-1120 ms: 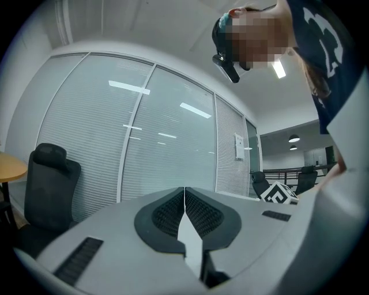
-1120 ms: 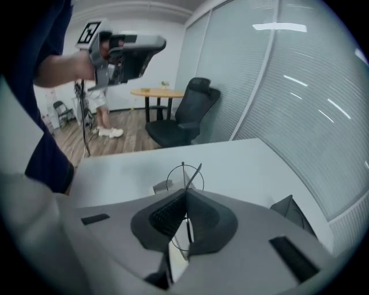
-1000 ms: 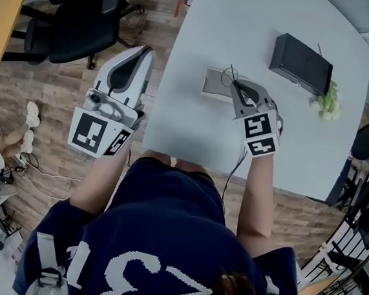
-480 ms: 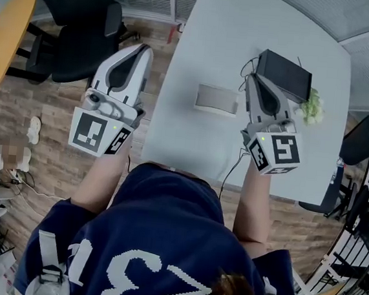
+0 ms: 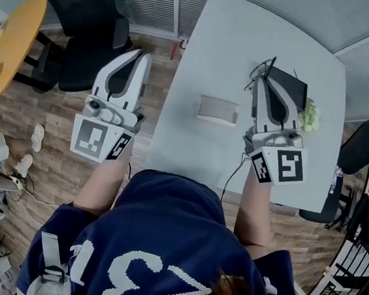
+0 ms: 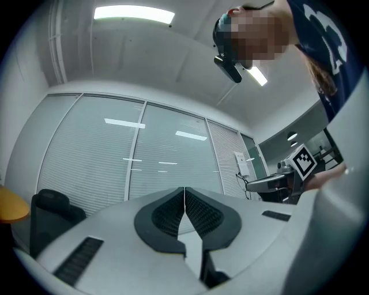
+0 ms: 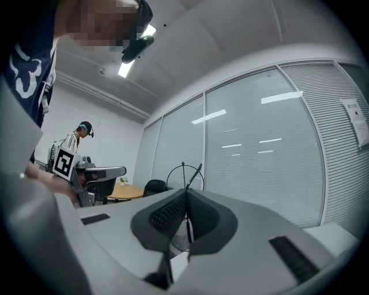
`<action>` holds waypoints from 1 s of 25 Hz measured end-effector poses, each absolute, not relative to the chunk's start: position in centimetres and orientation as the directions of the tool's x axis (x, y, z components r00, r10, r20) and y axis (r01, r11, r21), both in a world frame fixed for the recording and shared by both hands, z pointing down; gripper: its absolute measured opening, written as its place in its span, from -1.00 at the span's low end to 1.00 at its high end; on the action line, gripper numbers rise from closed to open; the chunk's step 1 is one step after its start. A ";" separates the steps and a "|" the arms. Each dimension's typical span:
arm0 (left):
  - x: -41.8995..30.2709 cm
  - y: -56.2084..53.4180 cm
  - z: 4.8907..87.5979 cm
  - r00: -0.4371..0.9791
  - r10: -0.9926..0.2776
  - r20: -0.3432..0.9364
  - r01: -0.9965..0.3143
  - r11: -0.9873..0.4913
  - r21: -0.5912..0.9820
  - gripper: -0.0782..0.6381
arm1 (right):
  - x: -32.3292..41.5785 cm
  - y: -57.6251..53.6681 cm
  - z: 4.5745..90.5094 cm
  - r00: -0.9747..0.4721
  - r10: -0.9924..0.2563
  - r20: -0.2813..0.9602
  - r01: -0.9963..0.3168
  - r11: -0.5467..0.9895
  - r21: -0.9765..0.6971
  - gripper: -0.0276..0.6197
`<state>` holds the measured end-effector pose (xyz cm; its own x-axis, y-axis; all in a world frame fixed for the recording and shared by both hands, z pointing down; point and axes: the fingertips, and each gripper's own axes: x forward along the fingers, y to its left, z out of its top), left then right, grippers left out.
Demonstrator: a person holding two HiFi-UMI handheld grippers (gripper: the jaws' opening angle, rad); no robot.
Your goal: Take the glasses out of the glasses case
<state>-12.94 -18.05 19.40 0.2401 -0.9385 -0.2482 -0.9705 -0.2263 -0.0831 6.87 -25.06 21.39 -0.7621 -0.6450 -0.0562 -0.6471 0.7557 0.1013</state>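
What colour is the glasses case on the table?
The glasses case is grey, clearest in the head view.

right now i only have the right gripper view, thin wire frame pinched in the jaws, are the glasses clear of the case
Observer: Yes. The head view shows the right gripper holding the glasses apart from the glasses case, which lies on the white table to its left.
Operator: and the other gripper
Observer: Off the table's left edge, above the wooden floor; the left gripper is shut and empty.
Operator: anything close to the glasses
Observer: A black box lies on the table right by the right gripper's tip.
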 end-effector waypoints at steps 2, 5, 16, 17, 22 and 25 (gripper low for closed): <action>-13.3 -17.9 19.4 0.238 -0.940 -0.245 -0.971 -0.223 -0.088 -0.73 | 6.7 -24.7 21.0 -0.764 -0.643 -0.059 -0.645 0.757 0.104 -0.83; -13.6 -18.1 19.6 0.244 -0.939 -0.241 -0.969 -0.229 -0.088 -0.73 | 6.8 -24.2 20.9 -0.758 -0.650 -0.057 -0.652 0.750 0.111 -0.83; -6.4 -20.9 20.4 0.430 -0.868 -0.246 -0.901 -0.430 -0.059 -0.73 | 13.9 -22.4 20.6 -0.621 -0.782 -0.044 -0.781 0.613 0.121 -0.83; -5.5 -21.2 20.5 0.453 -0.857 -0.246 -0.889 -0.454 -0.056 -0.73 | 14.8 -22.1 20.7 -0.601 -0.798 -0.041 -0.796 0.593 0.121 -0.83; -2.2 -21.9 21.0 0.522 -0.815 -0.250 -0.848 -0.527 -0.052 -0.73 | 17.7 -21.3 21.9 -0.540 -0.841 -0.010 -0.836 0.536 0.118 -0.83; -0.7 -22.0 22.0 0.556 -0.798 -0.235 -0.826 -0.562 -0.047 -0.73 | 18.6 -21.2 24.1 -0.512 -0.857 0.052 -0.849 0.515 0.118 -0.83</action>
<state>-0.66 -22.03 22.00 0.5556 -0.7975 -0.2351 -0.8260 -0.5617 -0.0469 18.61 -21.23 24.13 -0.5124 -0.8572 0.0515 -0.8492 0.5147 0.1177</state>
